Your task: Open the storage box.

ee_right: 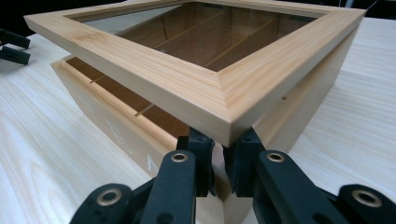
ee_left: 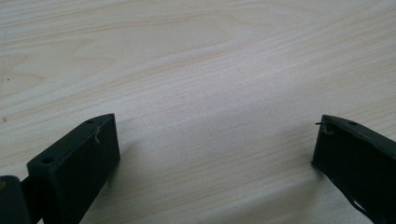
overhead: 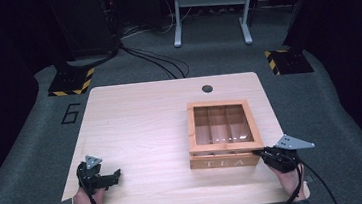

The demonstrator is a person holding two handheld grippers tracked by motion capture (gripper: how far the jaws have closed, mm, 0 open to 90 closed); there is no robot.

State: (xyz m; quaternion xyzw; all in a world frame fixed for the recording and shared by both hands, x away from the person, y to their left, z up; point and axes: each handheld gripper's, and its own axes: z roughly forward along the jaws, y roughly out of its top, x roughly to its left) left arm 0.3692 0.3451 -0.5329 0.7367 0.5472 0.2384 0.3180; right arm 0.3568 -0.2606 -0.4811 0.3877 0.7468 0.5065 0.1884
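Two grippers were seen at the near edge of the table (overhead: 135, 116). A wooden tea box (overhead: 223, 134) stood right of centre, its glass-paned lid (ee_right: 196, 70) raised slightly off the body, with a gap visible along the front in the right gripper view. The right gripper (ee_right: 219, 161) was placed at the box's near right corner, its jaws nearly pressed together beneath the lid's corner; whether anything was pinched could not be told. The left gripper (overhead: 110, 178) was held over bare wood at the near left, well apart from the box, its jaws spread wide and empty. Opening the lid was judged to be the step in hand; a steady upward lift at that corner would be called for next.
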